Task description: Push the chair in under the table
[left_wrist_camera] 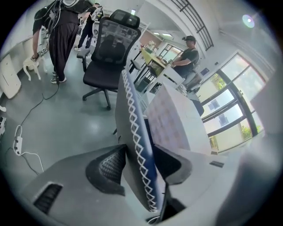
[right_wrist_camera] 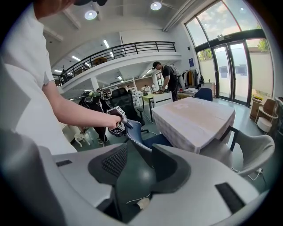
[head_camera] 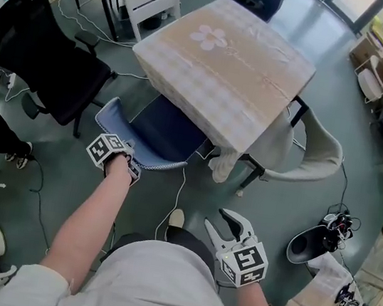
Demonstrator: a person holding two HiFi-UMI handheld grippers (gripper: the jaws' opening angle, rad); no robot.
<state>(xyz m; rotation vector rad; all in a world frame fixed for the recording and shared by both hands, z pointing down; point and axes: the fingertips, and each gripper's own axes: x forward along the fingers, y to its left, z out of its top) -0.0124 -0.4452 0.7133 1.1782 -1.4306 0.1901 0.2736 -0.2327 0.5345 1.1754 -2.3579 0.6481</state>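
Blue chair (head_camera: 169, 134) already sits mostly under the cloth-covered tabletop (head_camera: 226, 68), left tool (head_camera: 133, 168) released around its backrest rim, right tool (head_camera: 216, 217) open and empty; little pushing seems left.

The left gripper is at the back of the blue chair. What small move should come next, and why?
Probably draw the left gripper up and away from the blue chair. Its jaws stand apart around the backrest edge without pressing on it, and the seat already sits mostly under the table, so little pushing seems left.
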